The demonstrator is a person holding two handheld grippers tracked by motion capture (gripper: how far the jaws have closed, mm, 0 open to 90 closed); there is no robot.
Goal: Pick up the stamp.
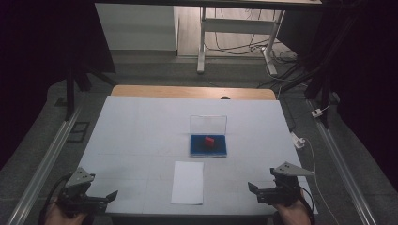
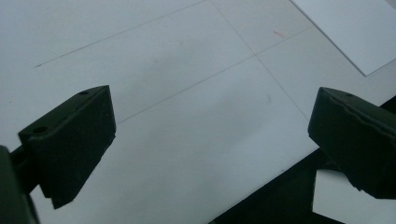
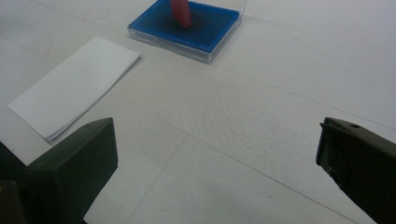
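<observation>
Paper lies flat near the table's front edge, approx. midway btwn both grippers, touching neither. Left gripper sits at the front-left corner, jaws spread wide w/ nothing btwn them. Right gripper at the front-right, jaws likewise released and empty. Beyond the paper, well apart: blue tray (clear lid standing upright behind it) w/ a red block on it.

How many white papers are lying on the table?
1. The white paper lies flat near the table's front edge, between the two hand-held grippers, just in front of the blue case. It looks folded, so layers may hide underneath.
</observation>
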